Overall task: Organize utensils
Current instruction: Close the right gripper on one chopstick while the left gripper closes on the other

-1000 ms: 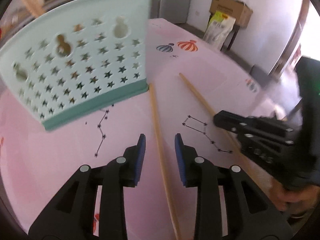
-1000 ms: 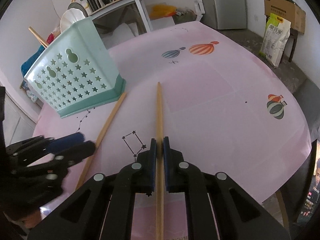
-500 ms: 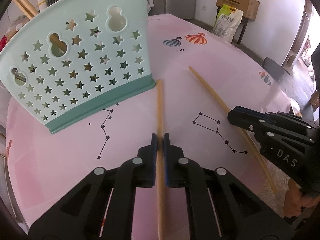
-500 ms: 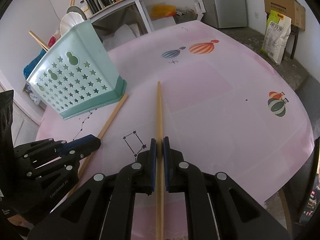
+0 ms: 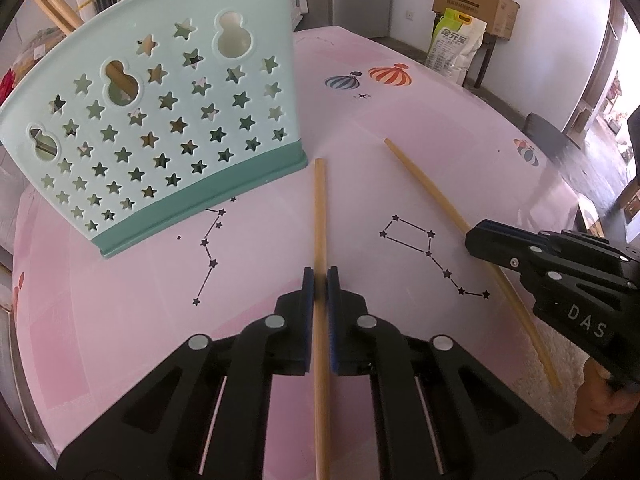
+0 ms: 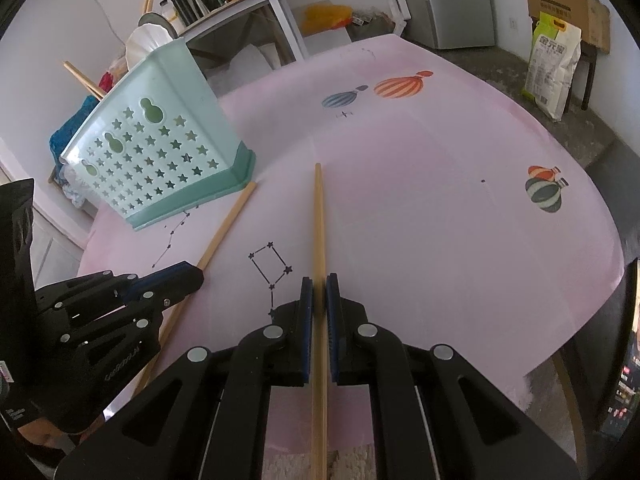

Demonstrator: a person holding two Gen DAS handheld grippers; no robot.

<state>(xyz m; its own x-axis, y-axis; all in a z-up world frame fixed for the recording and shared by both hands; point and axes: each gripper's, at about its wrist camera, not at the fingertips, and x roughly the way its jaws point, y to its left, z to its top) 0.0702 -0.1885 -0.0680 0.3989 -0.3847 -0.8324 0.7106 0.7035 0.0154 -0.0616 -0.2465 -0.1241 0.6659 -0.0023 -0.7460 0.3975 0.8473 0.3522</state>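
1. On the pink tablecloth (image 5: pixel 400 120), the left gripper (image 5: pixel 319 280) now has its jaws clamped on the left chopstick (image 5: pixel 319 208); a second ago those jaws stood apart either side of it
2. That chopstick's far tip lies just beside the basket's dark green base, though whether the two touch cannot be told
3. Throughout, the right gripper (image 6: pixel 319 284) has kept its jaws pressed on the right chopstick (image 6: pixel 318 216), which runs straight ahead across the cloth
4. Seen from the left wrist, the right chopstick (image 5: pixel 432 192) slants away from the left one, their far tips well apart
5. Tilted back on the cloth stands the mint utensil basket (image 6: pixel 160 152), its wall pierced with stars and gourd-shaped holes
6. Wooden sticks (image 5: pixel 56 8) poke out over the basket's rim (more wood shows through one gourd hole)
7. Hot-air balloons (image 6: pixel 376 92) and star constellations (image 6: pixel 270 264) are printed on the cloth
8. Beyond the table stand a grey fridge (image 6: pixel 456 0), a cardboard box (image 6: pixel 568 4), a yellow-green sack (image 6: pixel 552 68) and a white side table (image 6: pixel 256 4) with flasks and bottles
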